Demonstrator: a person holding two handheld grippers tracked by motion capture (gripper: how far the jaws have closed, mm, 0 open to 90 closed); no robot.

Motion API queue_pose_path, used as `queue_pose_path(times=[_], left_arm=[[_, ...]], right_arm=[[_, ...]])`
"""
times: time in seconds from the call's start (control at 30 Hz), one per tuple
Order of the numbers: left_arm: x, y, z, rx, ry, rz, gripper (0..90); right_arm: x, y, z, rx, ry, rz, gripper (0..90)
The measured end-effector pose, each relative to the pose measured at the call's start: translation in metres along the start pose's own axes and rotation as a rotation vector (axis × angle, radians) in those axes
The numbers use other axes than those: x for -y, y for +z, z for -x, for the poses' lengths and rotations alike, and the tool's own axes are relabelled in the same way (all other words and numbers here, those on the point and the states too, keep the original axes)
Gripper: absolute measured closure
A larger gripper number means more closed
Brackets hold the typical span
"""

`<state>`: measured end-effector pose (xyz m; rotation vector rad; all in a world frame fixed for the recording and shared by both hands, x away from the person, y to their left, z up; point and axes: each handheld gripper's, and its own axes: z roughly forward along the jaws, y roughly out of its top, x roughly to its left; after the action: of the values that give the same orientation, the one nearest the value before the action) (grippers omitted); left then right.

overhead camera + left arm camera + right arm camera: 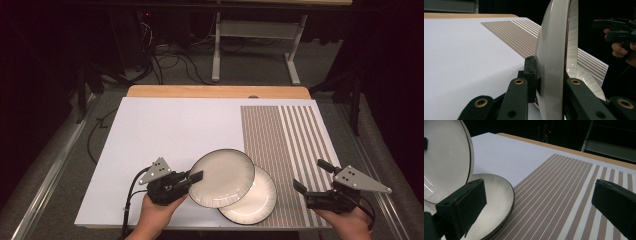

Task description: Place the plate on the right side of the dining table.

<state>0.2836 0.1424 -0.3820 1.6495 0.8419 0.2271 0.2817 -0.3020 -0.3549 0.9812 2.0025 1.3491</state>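
**Upper plate clamped by left gripper, right gripper empty**

We saw the left gripper clamped on the rim of the upper plate, which was lifted and overlapped the lower plate. The lower plate lay on the white sheet, its right edge apparently on the striped mat. We noted the right gripper near the lower plate, jaws wide, nothing between them.

Left gripper clamped tight, tilted up — right gripper held level, jaws spread wide.
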Motion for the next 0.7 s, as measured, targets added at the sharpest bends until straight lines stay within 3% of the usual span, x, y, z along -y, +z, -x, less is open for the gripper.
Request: queue_pose_path(times=[0.37,0.7], left_arm=[[-0.001,0.0,-0.001,0.002,0.009,-0.009,78.6],[-0.001,0.0,-0.003,0.008,0.008,-0.012,78.6]], right_arm=[[-0.007,0.006,-0.007,-0.027,-0.015,0.005,0.6],[-0.016,0.027,-0.023,-0.085,-0.042,-0.011,2.1]])
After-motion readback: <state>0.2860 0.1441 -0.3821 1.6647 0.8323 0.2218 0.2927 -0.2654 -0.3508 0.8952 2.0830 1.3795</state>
